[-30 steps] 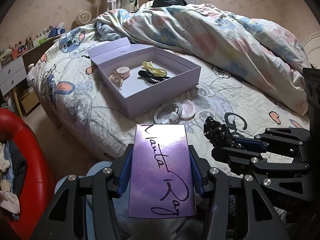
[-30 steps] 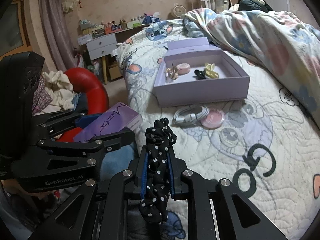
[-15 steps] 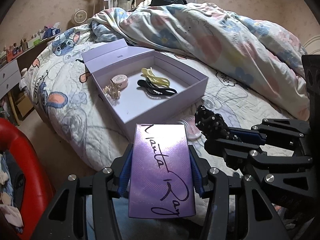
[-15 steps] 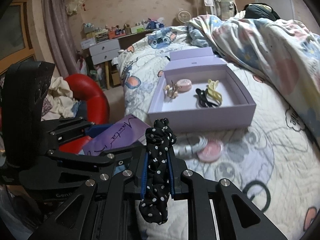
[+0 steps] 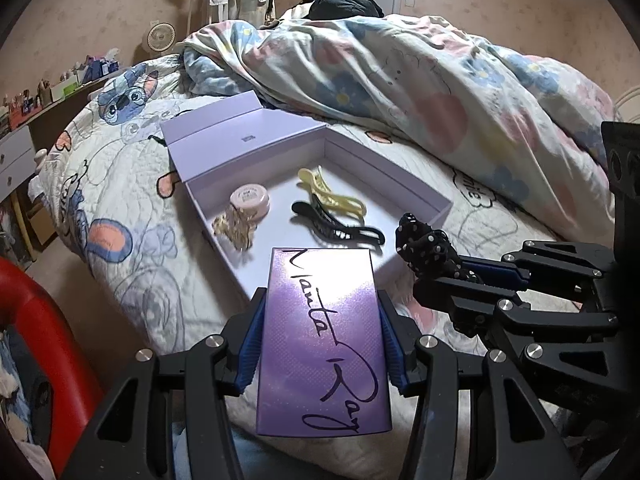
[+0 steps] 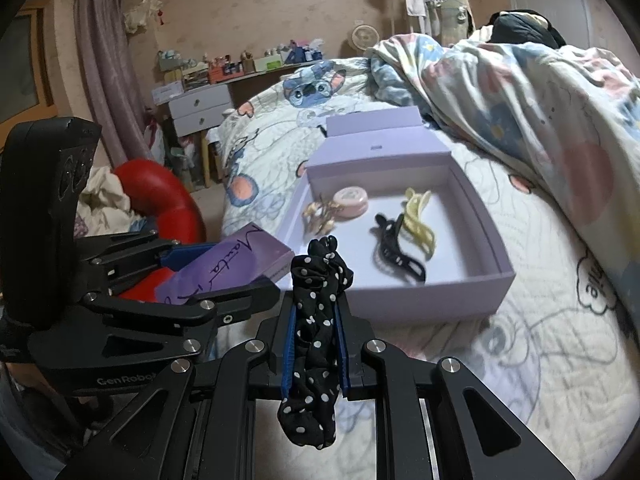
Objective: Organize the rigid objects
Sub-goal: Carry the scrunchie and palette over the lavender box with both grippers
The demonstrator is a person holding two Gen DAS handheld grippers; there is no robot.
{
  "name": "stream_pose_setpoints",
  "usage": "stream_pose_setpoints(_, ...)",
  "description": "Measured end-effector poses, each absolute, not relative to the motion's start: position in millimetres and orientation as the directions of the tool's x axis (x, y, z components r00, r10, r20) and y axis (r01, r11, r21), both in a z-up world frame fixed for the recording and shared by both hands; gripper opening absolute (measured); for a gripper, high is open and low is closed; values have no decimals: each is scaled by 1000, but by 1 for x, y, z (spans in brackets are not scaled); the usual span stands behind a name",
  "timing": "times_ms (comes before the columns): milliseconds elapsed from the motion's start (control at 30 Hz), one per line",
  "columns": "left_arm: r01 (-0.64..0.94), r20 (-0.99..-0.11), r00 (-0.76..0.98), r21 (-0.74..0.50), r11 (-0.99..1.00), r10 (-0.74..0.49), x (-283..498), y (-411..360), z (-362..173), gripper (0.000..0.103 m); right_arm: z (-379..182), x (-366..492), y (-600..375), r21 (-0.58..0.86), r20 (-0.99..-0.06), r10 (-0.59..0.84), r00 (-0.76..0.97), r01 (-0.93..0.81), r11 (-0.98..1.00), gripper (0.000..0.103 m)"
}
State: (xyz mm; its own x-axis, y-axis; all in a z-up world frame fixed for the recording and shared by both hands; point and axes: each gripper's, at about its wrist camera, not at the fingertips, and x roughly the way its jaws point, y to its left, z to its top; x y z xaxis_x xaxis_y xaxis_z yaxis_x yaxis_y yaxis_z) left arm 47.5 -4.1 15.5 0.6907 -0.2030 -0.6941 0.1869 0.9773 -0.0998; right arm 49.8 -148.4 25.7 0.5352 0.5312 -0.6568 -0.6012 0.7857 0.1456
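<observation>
Closer now, lavender box point(image 5: 224, 152) sits open on quilted bed point(image 5: 120, 184).

Dim warm indoor light, soft shadows. Glare patch on the glossy purple box point(image 5: 324, 332) in left wrist view. Heavy fisheye bending, black vignette corners in both views. Right wrist view shows motion blur on the lavender tray point(image 6: 404, 304) and bed quilt point(image 6: 540, 360); background soft

Purple carton point(image 5: 323, 344) in left hand-held gripper point(image 5: 322, 340)
</observation>
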Motion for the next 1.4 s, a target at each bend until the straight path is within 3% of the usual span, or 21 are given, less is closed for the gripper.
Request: stream_pose_setpoints(1400,141,-674,731,-1,990,-105,194,20,33,51,43,197,-136,17,-600,498,627,-612,791,17)
